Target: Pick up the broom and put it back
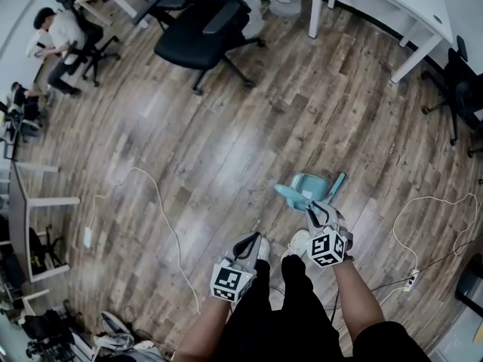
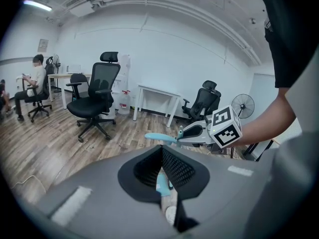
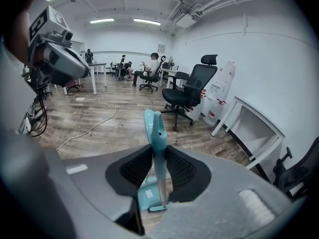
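Teal broom [image 3: 154,126] between right tool's [image 1: 315,213] jaws

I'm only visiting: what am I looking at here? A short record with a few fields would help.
Place: office with a wood floor
Right gripper: jaws closed on the handle of the teal broom
Left gripper: jaws together
On the floor: white cable, black office chair
Background: a seated person
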